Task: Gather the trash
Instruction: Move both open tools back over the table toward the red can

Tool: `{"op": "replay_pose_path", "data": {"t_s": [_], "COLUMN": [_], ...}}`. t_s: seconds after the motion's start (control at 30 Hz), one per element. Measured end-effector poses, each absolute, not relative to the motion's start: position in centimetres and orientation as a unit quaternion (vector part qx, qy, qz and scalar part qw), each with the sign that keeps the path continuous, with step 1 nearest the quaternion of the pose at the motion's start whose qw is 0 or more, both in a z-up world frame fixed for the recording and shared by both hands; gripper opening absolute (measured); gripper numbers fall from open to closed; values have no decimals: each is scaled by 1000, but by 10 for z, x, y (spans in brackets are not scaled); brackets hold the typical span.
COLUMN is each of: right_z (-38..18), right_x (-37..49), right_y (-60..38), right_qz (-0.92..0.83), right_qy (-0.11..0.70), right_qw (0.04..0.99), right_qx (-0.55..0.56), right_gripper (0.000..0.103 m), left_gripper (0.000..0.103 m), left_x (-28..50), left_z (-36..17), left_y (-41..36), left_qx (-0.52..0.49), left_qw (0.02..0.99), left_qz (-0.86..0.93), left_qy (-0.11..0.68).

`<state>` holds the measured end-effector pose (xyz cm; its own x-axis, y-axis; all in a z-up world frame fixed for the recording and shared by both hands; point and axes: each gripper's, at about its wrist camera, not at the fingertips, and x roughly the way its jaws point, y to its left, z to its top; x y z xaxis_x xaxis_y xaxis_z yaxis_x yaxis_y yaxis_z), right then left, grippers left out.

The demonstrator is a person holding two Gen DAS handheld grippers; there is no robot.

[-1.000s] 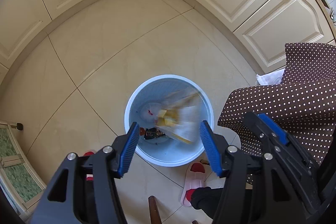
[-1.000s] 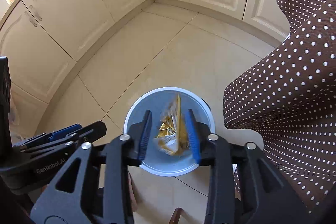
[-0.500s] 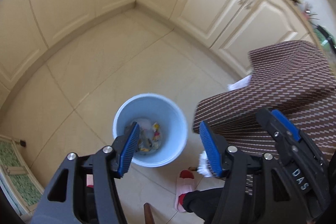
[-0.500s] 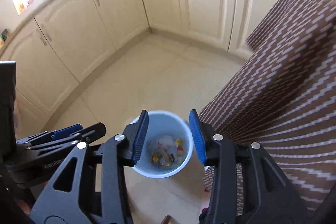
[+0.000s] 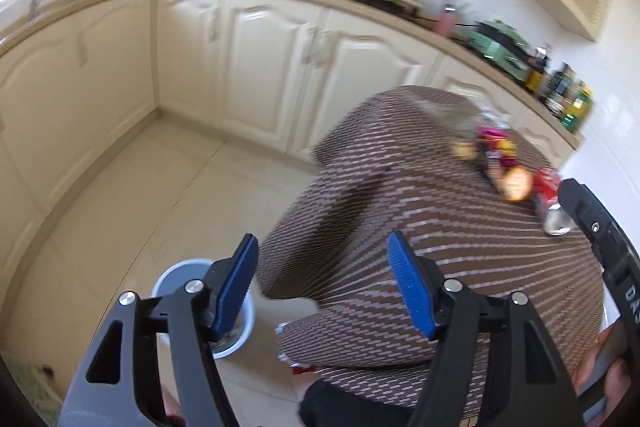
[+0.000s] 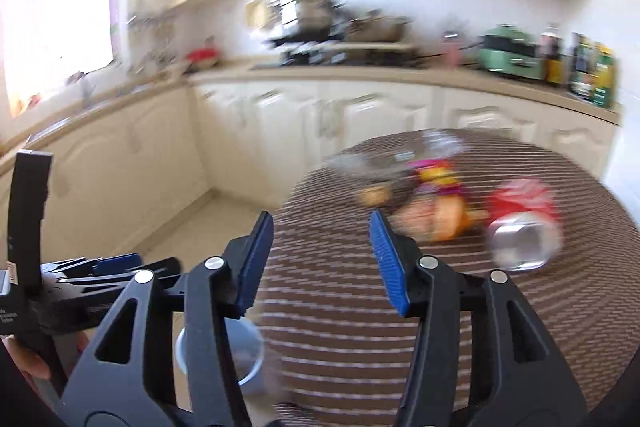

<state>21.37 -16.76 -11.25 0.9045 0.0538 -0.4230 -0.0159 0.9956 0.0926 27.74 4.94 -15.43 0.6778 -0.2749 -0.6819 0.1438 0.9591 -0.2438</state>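
Trash lies on the round table's brown dotted cloth (image 6: 360, 307): a crushed red can (image 6: 520, 227), orange and pink wrappers (image 6: 436, 199) and a clear crumpled piece (image 6: 436, 143). The same can (image 5: 550, 199) and wrappers (image 5: 500, 155) show at the table's far right in the left wrist view. A pale blue bin (image 5: 240, 331) stands on the floor by the table, also low behind my right gripper as the bin (image 6: 244, 355). My left gripper (image 5: 322, 283) and right gripper (image 6: 320, 259) are both empty, jaws opening, above the table's near edge. Both views are blurred.
Cream cabinets (image 5: 260, 59) run along the walls under a counter with pots (image 6: 320, 15), a green appliance (image 6: 512, 51) and bottles (image 6: 592, 71). A bright window (image 6: 60, 7) is at the left. Beige floor tiles (image 5: 140, 187) lie between table and cabinets.
Both grippers have risen and tilted up from over the bin to the tabletop. The yellow wrapper dropped into the bin. Both pairs of jaws stand wider than before.
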Motion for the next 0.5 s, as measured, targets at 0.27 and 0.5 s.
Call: {"op": "replay_pose_path", "data": {"t_s": [0.27, 0.5], "right_z": [-120, -158], "right_x": [202, 232], "right_y": [-324, -379], "right_qz": [-56, -26], "right_qy": [231, 281], "right_qw": [946, 898], "right_qx": [222, 337], "right_gripper": [54, 55], "left_gripper": [68, 68], "left_x": [283, 298], "left_z": [-133, -132], "left_y": [-50, -97], "left_qx": [-40, -14], "left_qw": [909, 904], "left_qz": [-172, -189], "left_qy": [377, 384]}}
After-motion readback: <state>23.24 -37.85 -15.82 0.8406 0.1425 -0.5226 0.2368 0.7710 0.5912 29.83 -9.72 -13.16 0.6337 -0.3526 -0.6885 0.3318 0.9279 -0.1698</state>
